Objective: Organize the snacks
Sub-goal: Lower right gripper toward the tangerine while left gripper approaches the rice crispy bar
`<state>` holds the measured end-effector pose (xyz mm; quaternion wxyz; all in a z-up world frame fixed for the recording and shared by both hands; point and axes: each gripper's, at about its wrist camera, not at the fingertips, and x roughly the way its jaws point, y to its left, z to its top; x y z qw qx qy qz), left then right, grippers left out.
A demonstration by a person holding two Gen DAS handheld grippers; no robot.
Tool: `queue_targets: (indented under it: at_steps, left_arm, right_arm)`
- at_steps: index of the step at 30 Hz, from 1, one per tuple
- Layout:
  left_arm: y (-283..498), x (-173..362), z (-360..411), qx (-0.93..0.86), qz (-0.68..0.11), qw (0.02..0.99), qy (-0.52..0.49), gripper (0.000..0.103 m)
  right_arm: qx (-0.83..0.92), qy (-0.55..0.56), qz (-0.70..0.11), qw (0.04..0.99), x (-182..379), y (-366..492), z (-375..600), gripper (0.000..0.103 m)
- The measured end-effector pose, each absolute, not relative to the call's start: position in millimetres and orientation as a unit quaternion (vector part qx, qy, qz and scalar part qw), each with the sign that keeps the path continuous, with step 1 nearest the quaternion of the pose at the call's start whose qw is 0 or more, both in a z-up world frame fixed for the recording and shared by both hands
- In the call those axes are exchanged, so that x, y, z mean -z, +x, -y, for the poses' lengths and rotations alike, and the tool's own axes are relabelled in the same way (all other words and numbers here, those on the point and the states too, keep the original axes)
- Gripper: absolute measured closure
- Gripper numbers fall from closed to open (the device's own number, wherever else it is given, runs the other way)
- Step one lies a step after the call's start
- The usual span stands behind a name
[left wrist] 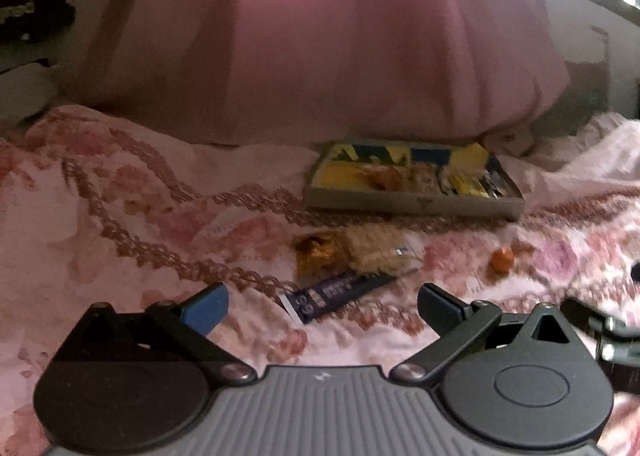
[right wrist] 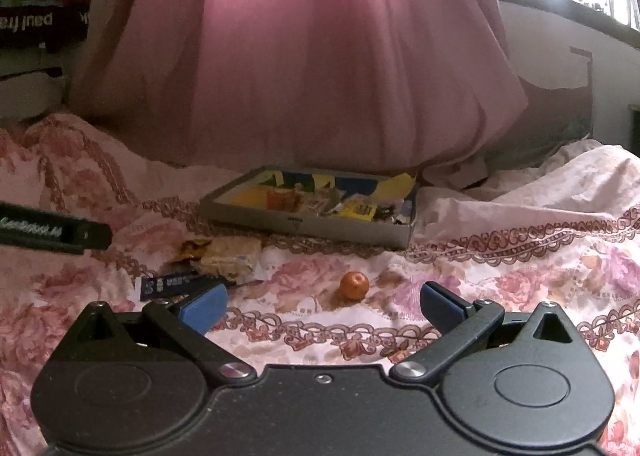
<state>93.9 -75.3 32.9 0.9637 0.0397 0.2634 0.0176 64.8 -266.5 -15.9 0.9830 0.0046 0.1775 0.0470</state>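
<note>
Setting: floral bedspread (right wrist: 500, 216) on a bed, pink curtain (right wrist: 340, 56) behind; bright window at upper right.
Container: one shallow box (right wrist: 304, 226), open on the bed near the curtain, already holding several wrapped snacks, mostly yellow; exact number unclear through blur.
Loose items: four counted, all in front of the box. One dark blue bar (left wrist: 340, 294); one pale noodle-like pack (left wrist: 378, 252), touching one golden-brown packet (left wrist: 316, 252); one small orange round item (right wrist: 354, 285), apart to their right.
Left tool (left wrist: 322, 302): jaws spread wide, holding nothing, low over the bed just before the blue bar.
Right tool (right wrist: 324, 302): jaws spread wide, empty, facing the orange item.
Progress: judged partly done; box part-filled, four pieces left outside.
</note>
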Motion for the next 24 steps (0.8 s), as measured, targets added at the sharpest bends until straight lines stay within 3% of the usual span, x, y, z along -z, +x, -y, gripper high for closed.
queue_targets:
  at_steps: [12,24]
  left_arm:
    - [101.8,-46.7,113.3,-0.067,-0.282,0.954,0.071,0.0]
    - [117.4,-47.3,106.8,-0.178,-0.326,0.927,-0.052,0.0]
  right_arm:
    - [0.01,0.038,-0.169,0.985,10.8,72.5,290.3,0.001]
    - [0.045,0.064,-0.21,0.975,14.3,74.9,304.3,0.001]
